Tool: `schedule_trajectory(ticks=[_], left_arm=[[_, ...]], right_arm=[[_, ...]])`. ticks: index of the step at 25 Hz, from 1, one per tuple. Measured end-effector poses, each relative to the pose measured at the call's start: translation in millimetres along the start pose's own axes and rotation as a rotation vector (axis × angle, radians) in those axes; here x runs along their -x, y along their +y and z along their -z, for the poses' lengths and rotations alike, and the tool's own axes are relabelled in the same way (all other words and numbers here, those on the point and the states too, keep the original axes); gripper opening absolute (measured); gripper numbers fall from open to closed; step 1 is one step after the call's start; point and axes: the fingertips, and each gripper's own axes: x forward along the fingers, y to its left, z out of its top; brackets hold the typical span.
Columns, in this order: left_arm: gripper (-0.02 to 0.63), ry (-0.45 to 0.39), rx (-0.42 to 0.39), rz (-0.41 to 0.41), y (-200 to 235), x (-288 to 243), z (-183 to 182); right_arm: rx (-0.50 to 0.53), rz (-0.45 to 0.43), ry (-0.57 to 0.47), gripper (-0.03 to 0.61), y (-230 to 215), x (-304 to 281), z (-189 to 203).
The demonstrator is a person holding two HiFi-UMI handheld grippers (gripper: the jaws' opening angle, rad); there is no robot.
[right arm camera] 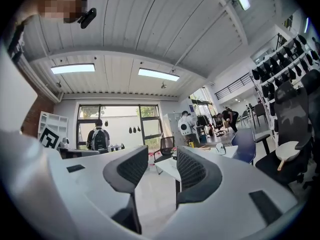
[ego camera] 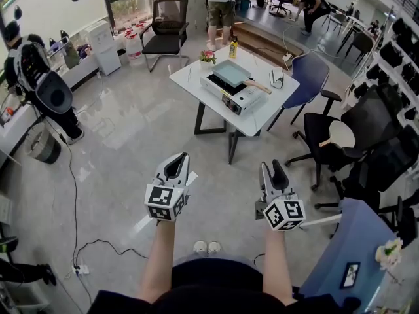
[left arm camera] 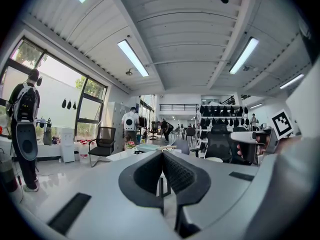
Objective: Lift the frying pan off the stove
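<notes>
A square teal frying pan (ego camera: 230,72) with a wooden handle (ego camera: 259,86) sits on a portable stove (ego camera: 237,97) on the white table (ego camera: 273,108), far ahead of me across the floor. Both grippers hang in the air well short of it. My left gripper (ego camera: 175,167) is shut with nothing in it; in the left gripper view its pads (left arm camera: 172,170) meet, and the table (left arm camera: 131,153) shows small beyond them. My right gripper (ego camera: 273,170) stands open and empty; its pads (right arm camera: 192,170) are apart, with the table's edge (right arm camera: 169,167) seen through the gap.
On the table stand a small flower pot (ego camera: 207,57) and a yellow bottle (ego camera: 233,46). A blue chair (ego camera: 310,76) and black office chairs (ego camera: 344,139) crowd the right. A person with a backpack (ego camera: 220,2) stands behind the table. A blue tabletop (ego camera: 353,241) lies near right; a cable (ego camera: 91,244) runs near left.
</notes>
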Motion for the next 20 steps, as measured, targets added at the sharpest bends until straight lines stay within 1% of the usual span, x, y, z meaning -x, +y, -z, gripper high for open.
schedule_trajectory(ticks=[2, 4, 6, 16, 20], left_arm=[[0.020, 0.001, 0.000, 0.001, 2, 1, 1], [0.020, 0.002, 0.000, 0.002, 4, 2, 2], [0.020, 0.001, 0.000, 0.002, 8, 3, 2], [0.020, -0.011, -0.011, 0.005, 33, 13, 5], [0.020, -0.012, -0.013, 0.007, 40, 12, 7]], right_arm=[[-0.004, -0.016, -0.007, 0.173, 3, 0, 0], [-0.009, -0.029, -0.008, 0.208, 7, -1, 1], [-0.006, -0.036, -0.007, 0.226, 11, -4, 2], [-0.001, -0.023, -0.029, 0.256, 24, -11, 7], [-0.001, 0.002, -0.033, 0.256, 13, -10, 8]])
